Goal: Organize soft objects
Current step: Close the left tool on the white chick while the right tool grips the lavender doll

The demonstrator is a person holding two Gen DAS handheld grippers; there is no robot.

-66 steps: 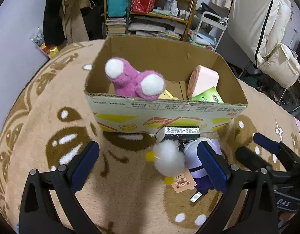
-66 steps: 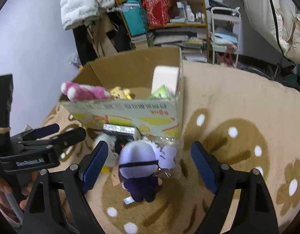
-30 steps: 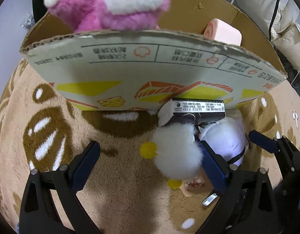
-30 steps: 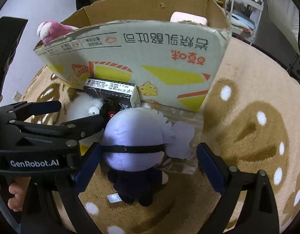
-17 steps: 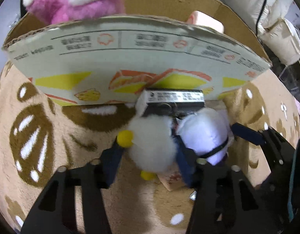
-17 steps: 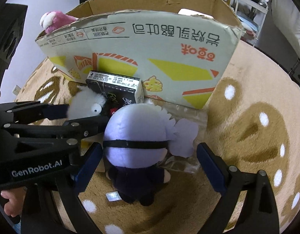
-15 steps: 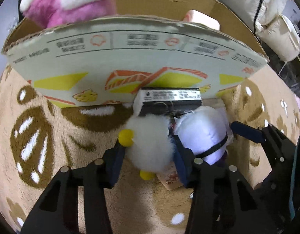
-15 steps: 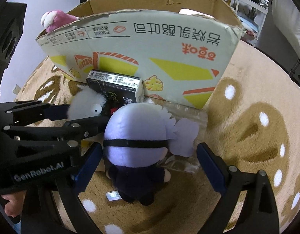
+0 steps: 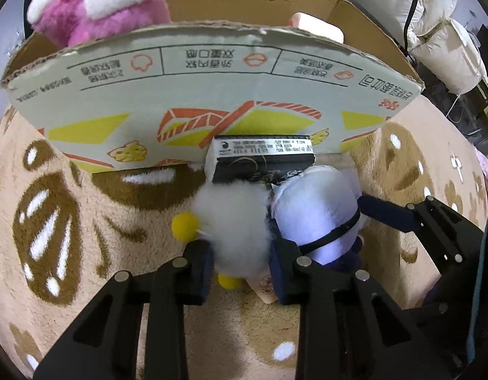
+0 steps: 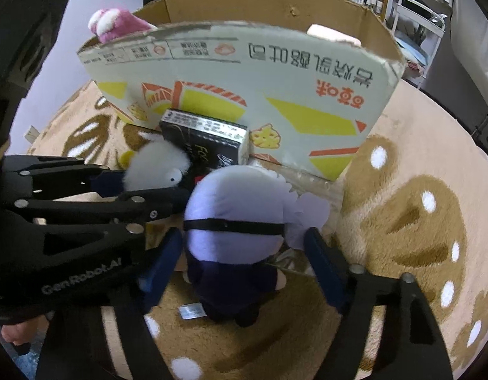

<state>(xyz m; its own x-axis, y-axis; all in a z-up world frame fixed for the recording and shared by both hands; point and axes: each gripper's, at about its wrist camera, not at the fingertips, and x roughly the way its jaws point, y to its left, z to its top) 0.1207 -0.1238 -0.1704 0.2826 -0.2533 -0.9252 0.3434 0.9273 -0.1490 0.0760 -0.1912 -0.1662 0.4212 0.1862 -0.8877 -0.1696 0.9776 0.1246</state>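
Observation:
A white fluffy toy with yellow pom-poms lies on the rug in front of the cardboard box. My left gripper is shut on it, both pads squeezing its fur. Beside it, to the right in the left wrist view, lies a doll with a pale purple head, a black band and a dark body. My right gripper straddles the doll and its jaws are closing, the pads just off its sides. In the right wrist view the left gripper holds the white fluffy toy.
A small black box leans against the cardboard box's front wall, touching both toys. A pink plush and a pink roll cushion sit inside. A clear plastic bag lies under the doll. Beige rug all around.
My left jaws have closed from wide open onto the white fluffy toy. The right jaws have narrowed around the doll. Both toys stay on the rug.

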